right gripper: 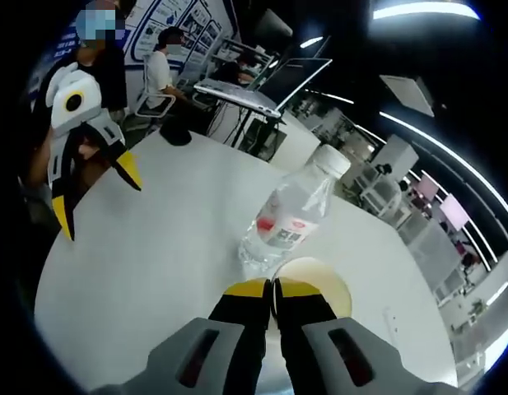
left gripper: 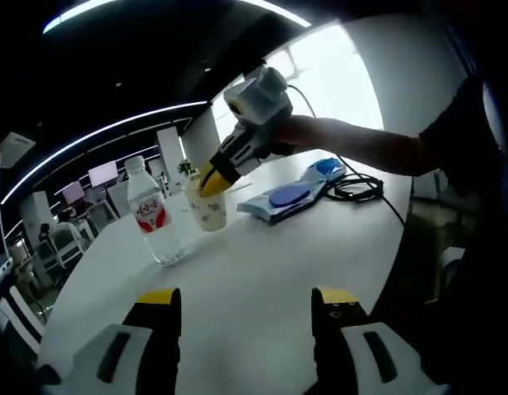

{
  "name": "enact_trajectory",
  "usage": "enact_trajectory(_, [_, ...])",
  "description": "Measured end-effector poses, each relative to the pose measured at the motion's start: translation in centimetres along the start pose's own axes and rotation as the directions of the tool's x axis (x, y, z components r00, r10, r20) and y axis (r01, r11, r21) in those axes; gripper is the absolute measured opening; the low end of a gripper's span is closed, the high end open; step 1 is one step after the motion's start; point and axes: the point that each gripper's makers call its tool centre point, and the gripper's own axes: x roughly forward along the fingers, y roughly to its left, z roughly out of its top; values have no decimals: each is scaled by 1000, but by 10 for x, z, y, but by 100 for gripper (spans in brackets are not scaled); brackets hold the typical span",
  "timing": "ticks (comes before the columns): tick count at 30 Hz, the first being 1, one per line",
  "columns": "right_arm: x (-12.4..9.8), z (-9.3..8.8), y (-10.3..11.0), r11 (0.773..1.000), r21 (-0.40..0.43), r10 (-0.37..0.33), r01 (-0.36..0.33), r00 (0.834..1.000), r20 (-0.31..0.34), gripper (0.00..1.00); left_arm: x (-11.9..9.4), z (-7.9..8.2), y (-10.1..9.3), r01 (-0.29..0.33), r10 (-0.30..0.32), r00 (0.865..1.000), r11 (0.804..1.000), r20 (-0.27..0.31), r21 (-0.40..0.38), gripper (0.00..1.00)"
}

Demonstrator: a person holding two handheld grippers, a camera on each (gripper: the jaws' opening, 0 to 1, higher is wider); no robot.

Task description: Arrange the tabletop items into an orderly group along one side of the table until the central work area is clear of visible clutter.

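Paper cup (left gripper: 207,209) stands on the white table (left gripper: 262,280), just beside the water bottle (left gripper: 151,216) — the right gripper (left gripper: 211,179) pinches its rim, jaws clamped. Left gripper (left gripper: 245,306) hovers low, jaws spread, holding nothing — blue-lidded wipes pack (left gripper: 288,197) and black cable (left gripper: 354,188) lie beyond.

The left gripper view sits low over the near edge of the round white table (left gripper: 262,271) and looks across it toward the far side, with the bottle (left gripper: 151,216) and paper cup (left gripper: 207,206) well ahead and the right gripper (left gripper: 212,183) coming in from the right. The right gripper view hangs close above the same cup (right gripper: 315,284) and bottle (right gripper: 291,218), facing back across the table (right gripper: 155,255) toward the left gripper (right gripper: 93,193). Both views share the tabletop, cup and bottle.
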Motion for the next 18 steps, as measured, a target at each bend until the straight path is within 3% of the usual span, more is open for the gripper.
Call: enact_trajectory(18, [4, 1, 15, 1000, 15, 25, -25, 1000, -13, 1, -2, -4, -2, 4, -4, 1000, 1000, -6, -1, 63])
